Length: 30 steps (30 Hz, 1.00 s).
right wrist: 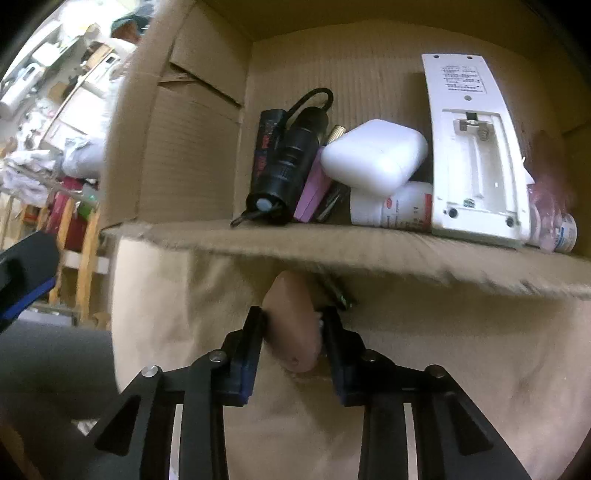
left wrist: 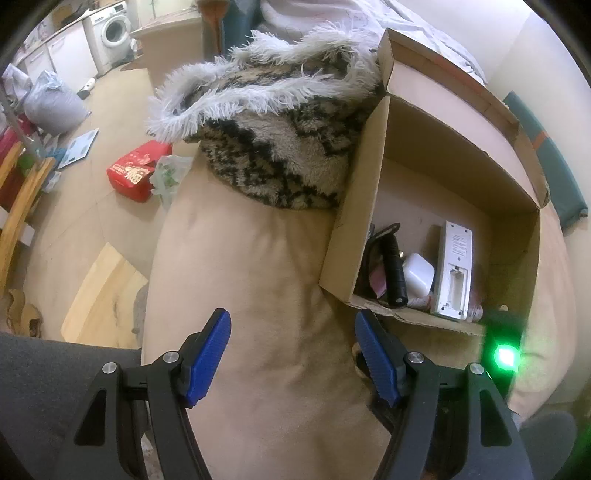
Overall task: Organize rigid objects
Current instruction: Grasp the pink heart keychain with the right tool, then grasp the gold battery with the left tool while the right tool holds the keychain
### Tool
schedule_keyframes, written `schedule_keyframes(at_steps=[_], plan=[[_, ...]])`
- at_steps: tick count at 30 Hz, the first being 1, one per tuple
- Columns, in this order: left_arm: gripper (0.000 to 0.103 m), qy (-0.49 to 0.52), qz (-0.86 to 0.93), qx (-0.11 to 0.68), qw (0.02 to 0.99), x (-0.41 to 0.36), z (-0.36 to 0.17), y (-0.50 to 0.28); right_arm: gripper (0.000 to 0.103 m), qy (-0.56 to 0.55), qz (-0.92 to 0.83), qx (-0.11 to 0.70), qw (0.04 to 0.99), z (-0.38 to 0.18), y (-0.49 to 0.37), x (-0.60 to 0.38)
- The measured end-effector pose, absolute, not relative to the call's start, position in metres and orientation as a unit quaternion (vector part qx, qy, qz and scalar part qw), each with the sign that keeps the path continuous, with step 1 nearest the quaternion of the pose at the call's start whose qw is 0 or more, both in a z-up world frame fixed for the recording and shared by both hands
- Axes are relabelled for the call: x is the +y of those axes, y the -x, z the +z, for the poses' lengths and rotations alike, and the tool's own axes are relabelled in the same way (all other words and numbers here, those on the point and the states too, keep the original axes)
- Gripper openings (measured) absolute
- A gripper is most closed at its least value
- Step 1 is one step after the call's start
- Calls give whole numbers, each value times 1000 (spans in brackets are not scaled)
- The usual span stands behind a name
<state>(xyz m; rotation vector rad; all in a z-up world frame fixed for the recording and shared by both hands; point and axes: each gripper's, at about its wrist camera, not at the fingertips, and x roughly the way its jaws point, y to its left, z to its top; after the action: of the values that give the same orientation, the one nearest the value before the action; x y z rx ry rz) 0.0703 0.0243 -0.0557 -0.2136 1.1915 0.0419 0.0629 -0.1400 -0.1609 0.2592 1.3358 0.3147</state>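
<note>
Landmark: the cardboard box (left wrist: 439, 192) is taken as reference; it is seen resting on a beige cushion (left wrist: 258, 295), open side toward both cameras.

Far left of the box: a washing machine (left wrist: 110, 33) and a red package (left wrist: 136, 173) on the floor are seen, well apart from the box.

Left gripper (left wrist: 293, 354): it is held over the beige cushion, just left of the box's near corner; its blue pads (left wrist: 208, 354) are spread wide and nothing is held between them.

Against the box's left wall, outside: a patterned fluffy blanket (left wrist: 280, 155) is piled, touching the wall.

Inside the box, left part: a black flashlight (right wrist: 286, 170) is laid near the front edge, with a pink flat item (right wrist: 314, 190) just beside it.

Inside the box, middle: a white earbud case (right wrist: 373, 155) is perched on a white bottle (right wrist: 395, 206).

Inside the box, right part: a white remote (right wrist: 476, 147) is laid back-side up, battery bay uncovered, overlapping the white bottle.

Right gripper (right wrist: 293, 325): it is held just below the box's front edge; its jaws are narrowed onto a tan rounded object (right wrist: 293, 325), which is pinched between them outside the box. What this object is cannot be told.
</note>
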Motion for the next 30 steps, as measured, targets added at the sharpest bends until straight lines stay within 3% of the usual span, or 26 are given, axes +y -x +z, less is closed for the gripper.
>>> schedule_keyframes(at_steps=[3, 15, 30], plan=[[67, 100, 11, 569, 816, 22, -60, -70, 24, -123, 157, 614, 763, -147, -50, -153], [67, 72, -1, 599, 797, -14, -91, -69, 24, -193, 122, 540, 810, -89, -15, -249], [65, 46, 13, 645, 762, -88, -165, -115, 24, -239, 84, 532, 808, -94, -18, -275]])
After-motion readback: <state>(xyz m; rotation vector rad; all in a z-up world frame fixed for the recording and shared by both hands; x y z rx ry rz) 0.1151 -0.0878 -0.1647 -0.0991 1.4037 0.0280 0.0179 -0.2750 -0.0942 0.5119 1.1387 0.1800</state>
